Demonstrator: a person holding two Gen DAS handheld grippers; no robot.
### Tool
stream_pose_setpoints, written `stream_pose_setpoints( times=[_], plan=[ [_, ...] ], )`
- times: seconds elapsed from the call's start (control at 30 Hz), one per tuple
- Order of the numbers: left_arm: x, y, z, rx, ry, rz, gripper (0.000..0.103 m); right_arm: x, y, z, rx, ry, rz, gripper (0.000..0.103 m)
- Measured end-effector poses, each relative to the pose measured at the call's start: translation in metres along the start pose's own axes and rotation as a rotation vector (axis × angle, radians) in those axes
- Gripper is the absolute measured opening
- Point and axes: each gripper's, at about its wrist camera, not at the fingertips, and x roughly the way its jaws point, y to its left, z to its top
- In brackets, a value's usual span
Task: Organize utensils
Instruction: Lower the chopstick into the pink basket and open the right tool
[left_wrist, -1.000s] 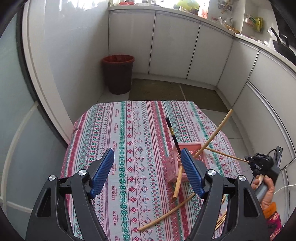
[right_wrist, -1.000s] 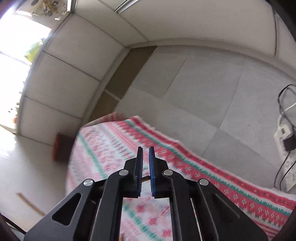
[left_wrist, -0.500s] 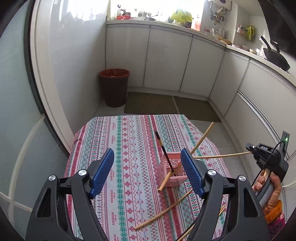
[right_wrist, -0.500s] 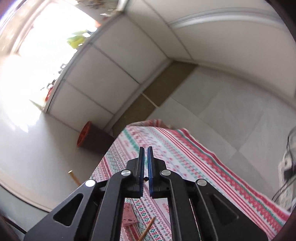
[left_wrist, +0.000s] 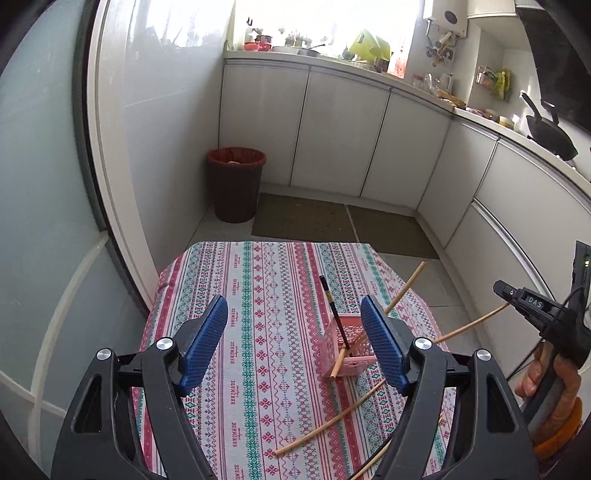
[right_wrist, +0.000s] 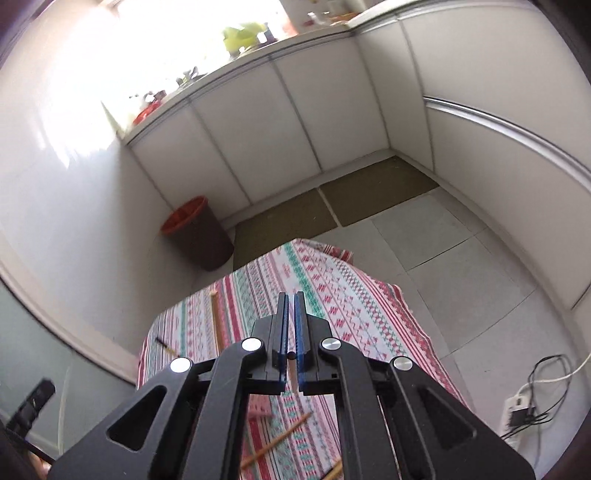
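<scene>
A small pink basket (left_wrist: 345, 349) stands on the patterned tablecloth (left_wrist: 258, 302). It holds a black chopstick (left_wrist: 332, 310) and a wooden chopstick (left_wrist: 399, 295), both leaning. My left gripper (left_wrist: 295, 343) is open and empty, above the cloth just left of the basket. My right gripper (left_wrist: 504, 291) is at the right edge, shut on a wooden chopstick (left_wrist: 469, 326) that slants down toward the basket. In the right wrist view the right gripper (right_wrist: 291, 325) is shut with the chopstick's end (right_wrist: 291, 356) between its pads. Loose wooden chopsticks (left_wrist: 332, 421) lie on the cloth.
A red-rimmed waste bin (left_wrist: 236, 184) stands on the floor beyond the table. White cabinets (left_wrist: 332, 140) line the far and right walls. A power strip with cables (right_wrist: 524, 406) lies on the floor to the right. More loose chopsticks (right_wrist: 277, 443) lie near the table's front.
Both grippers have risen and tilted back, so more of the kitchen shows. The right gripper has swung toward the table, still holding its chopstick. The left gripper stays open.
</scene>
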Motion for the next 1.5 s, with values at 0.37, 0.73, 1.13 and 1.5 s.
stream_pose_setpoints(
  times=[0.37, 0.73, 1.13, 1.5],
  plan=[
    [-0.016, 0.007, 0.007, -0.036, -0.032, -0.024, 0.072, -0.079, 0.056, 0.037, -0.070, -0.004, 0.105, 0.003],
    [-0.014, 0.020, 0.012, -0.074, -0.037, -0.016, 0.072, -0.051, 0.111, 0.053, -0.155, -0.006, 0.101, 0.003],
    [-0.028, 0.021, 0.015, -0.087, -0.066, -0.036, 0.076, -0.051, 0.125, 0.037, -0.166, -0.036, 0.145, 0.063],
    [0.013, -0.058, -0.035, 0.246, 0.185, -0.135, 0.090, -0.074, -0.021, -0.035, 0.152, 0.068, 0.143, 0.096]
  ],
)
